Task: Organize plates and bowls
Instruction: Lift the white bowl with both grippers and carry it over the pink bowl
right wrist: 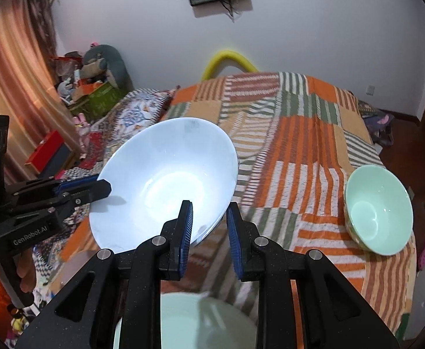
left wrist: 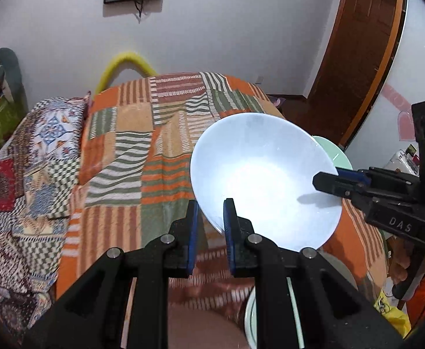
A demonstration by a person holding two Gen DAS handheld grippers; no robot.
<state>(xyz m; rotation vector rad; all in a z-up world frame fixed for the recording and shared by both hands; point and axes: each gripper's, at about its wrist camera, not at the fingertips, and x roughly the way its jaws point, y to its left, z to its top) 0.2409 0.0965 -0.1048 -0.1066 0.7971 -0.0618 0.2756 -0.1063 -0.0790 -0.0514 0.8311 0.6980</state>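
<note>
Both grippers, left (left wrist: pixel 211 215) and right (right wrist: pixel 209 218), are clamped on opposite rims of the white bowl (right wrist: pixel 165 183), held tilted above the patchwork bedspread (right wrist: pixel 299 151). The carrying step, I'd judge; next it wants lowering (evenly!) toward the green bowl (right wrist: pixel 378 209).

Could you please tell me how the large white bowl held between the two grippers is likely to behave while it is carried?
The white bowl looks rigid and glazed, so probably slippery. The left gripper and right gripper each pinch only its thin rim, so it may pivot or slip. It appears ceramic or glass, likely fragile if dropped.
</note>
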